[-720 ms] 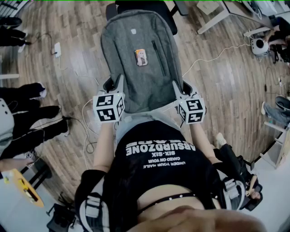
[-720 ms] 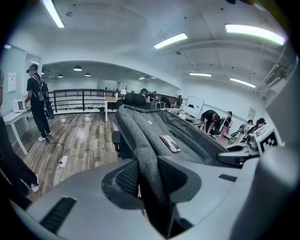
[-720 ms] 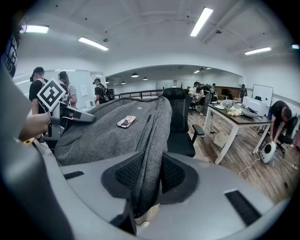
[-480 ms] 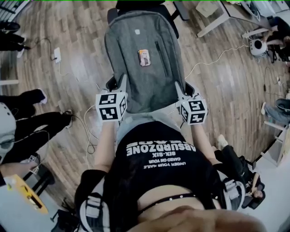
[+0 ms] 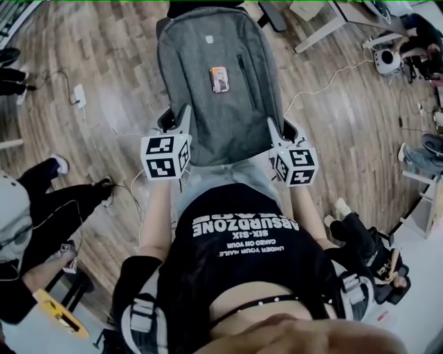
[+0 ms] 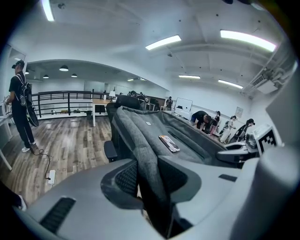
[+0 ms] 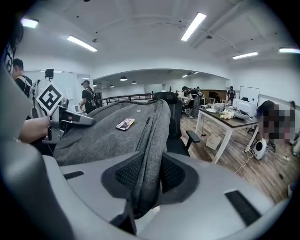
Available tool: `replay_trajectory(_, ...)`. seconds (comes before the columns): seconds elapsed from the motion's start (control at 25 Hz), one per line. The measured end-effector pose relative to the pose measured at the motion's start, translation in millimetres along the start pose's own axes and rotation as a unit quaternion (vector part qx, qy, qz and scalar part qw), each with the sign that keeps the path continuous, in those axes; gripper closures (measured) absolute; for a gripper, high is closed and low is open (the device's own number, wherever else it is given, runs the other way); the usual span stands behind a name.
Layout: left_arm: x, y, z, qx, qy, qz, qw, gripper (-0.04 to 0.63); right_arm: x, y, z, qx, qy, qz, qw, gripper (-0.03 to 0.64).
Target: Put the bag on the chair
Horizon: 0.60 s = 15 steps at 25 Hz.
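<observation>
The grey bag [image 5: 218, 104] lies face up and lengthwise over the black office chair [image 5: 208, 7], covering the seat. Its far end leans toward the chair's backrest, and its near end is raised in front of the person holding it. The left tongs [image 5: 184, 114] have the bag's near left edge. In the left gripper view the jaws [image 6: 149, 177] are closed on a fold of the grey cloth [image 6: 154, 129], both dark pads pressing it with only the fabric's thickness between them. The right tongs [image 5: 277, 128] have the bag's near right edge in the same way. In the right gripper view the jaws [image 7: 149, 172] pinch the side seam of the bag [image 7: 103, 136], and the cloth is bunched between the pads. Both tongs point slightly downward toward the bag. On the bag's upper face, near its middle, sits a small rectangular picture card [image 5: 219, 79], with a dark zip [image 5: 241, 69] just to its right and a small pale label [image 5: 208, 39] toward the far end. One chair armrest [image 7: 192, 136] sticks out past the bag's right side, and another [image 6: 110, 150] shows below its left side. Whether the bag's whole weight rests on the seat cannot be seen from here. A white counter [image 7: 234, 122] stands well off to the right of the bag on the wooden floor [image 5: 124, 62], and a bystander [image 5: 41, 214] stands to the bag's left.
</observation>
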<state>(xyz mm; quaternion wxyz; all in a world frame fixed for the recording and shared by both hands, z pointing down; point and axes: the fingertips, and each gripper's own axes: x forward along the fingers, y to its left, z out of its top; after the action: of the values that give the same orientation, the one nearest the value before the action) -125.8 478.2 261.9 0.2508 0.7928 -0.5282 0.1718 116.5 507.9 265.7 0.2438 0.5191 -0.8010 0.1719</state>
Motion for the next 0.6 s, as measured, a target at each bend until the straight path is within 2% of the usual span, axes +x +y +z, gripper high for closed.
replay_trajectory(0.28, 47, 23, 24, -0.011, 0.021, -0.003, 0.9997, 0.489, 50, -20, 24, 0.010, 0.017, 0.001, 1.000, 0.515)
replay_trajectory(0.6, 112, 47, 58, -0.019, 0.036, 0.014, 0.9991, 0.489, 121, -57, 56, 0.012, 0.033, 0.021, 0.999, 0.515)
